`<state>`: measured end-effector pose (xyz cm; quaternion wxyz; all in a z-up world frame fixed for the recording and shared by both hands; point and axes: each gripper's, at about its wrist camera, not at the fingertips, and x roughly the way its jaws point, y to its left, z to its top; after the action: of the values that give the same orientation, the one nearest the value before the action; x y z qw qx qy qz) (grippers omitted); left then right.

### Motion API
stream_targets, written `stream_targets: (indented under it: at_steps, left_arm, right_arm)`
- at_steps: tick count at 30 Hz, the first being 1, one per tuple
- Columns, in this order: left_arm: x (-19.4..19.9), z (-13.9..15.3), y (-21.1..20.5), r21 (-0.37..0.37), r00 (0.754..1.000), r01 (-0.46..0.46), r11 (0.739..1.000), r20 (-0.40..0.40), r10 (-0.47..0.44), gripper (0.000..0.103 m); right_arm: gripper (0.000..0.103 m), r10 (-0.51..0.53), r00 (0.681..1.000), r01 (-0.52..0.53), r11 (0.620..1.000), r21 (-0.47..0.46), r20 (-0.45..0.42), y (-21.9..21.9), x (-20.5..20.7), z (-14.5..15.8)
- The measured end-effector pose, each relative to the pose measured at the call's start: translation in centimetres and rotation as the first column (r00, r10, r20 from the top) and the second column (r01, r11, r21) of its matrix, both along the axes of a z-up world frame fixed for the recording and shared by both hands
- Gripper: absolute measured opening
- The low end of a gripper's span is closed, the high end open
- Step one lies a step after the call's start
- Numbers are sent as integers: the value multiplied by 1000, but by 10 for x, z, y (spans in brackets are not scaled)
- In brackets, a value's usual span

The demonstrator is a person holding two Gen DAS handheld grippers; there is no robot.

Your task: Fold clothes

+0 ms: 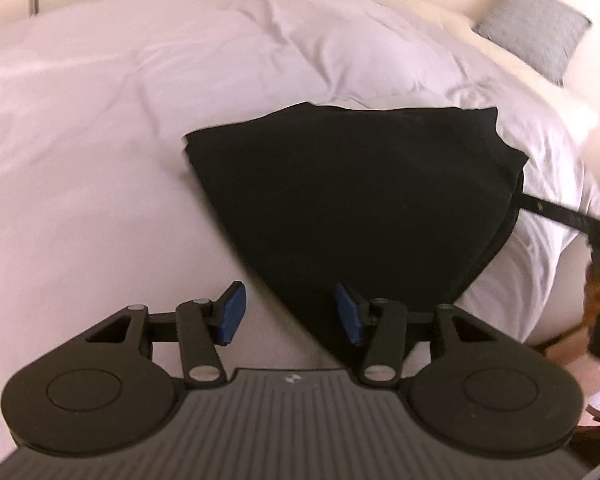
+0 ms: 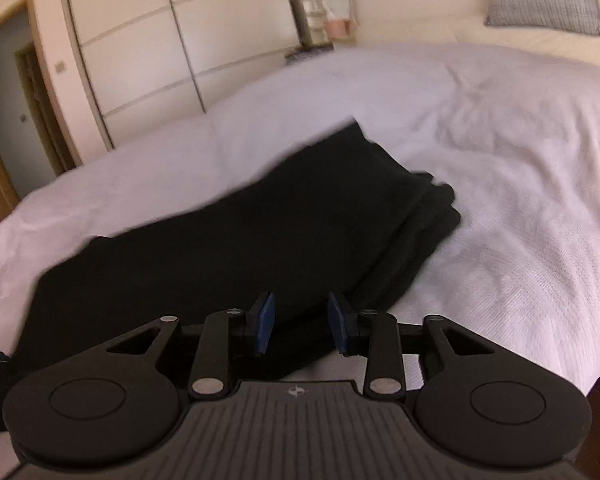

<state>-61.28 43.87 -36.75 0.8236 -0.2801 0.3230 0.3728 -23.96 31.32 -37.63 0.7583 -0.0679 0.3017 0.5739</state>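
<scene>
A black garment (image 1: 352, 192) lies folded in layers on a white duvet (image 1: 120, 140). My left gripper (image 1: 290, 314) is open and empty, above the garment's near corner, its right blue pad over the cloth. In the right wrist view the garment (image 2: 260, 232) stretches from the lower left to a stacked folded edge at the middle right. My right gripper (image 2: 302, 326) is open and empty, just above the garment's near edge. The right gripper's finger (image 1: 556, 214) shows as a dark bar at the right edge of the left wrist view.
A grey pillow (image 1: 534, 26) leans at the bed's head on a cream sheet. White wardrobe doors (image 2: 172, 40) and a doorway (image 2: 16, 92) stand beyond the bed. A nightstand with a mirror (image 2: 332, 4) is at the far side. The bed edge drops off at the right (image 1: 540, 320).
</scene>
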Motion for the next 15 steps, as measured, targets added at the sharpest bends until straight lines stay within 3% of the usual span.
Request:
stream_targets:
  at_steps: [2,4,6,8,10,15]
  left_arm:
    - [-7,-2,-3,-9,1000,-2,1000,-6,1,45]
    - [-12,-1,-6,-20,1000,1,1000,-6,-1,45]
    - [-14,2,-9,-20,1000,11,1000,-23,-12,48]
    - [-16,4,-13,-19,999,21,1000,-47,-22,48]
    - [-22,6,-14,-16,998,22,1000,-52,-23,48]
    - [-39,6,-15,-22,999,5,1000,-39,-6,49]
  right_arm:
    - [40,115,991,-115,993,4,75,-9,-37,7]
    - [45,246,955,-247,969,-16,165,-17,-80,11]
    - [56,388,889,-387,920,-53,244,-24,-126,9]
    - [77,487,812,-489,869,-82,322,-24,-159,5]
    - [87,549,733,-563,821,-96,400,-24,-185,3]
    - [88,622,580,-640,747,-178,526,-15,-230,-12]
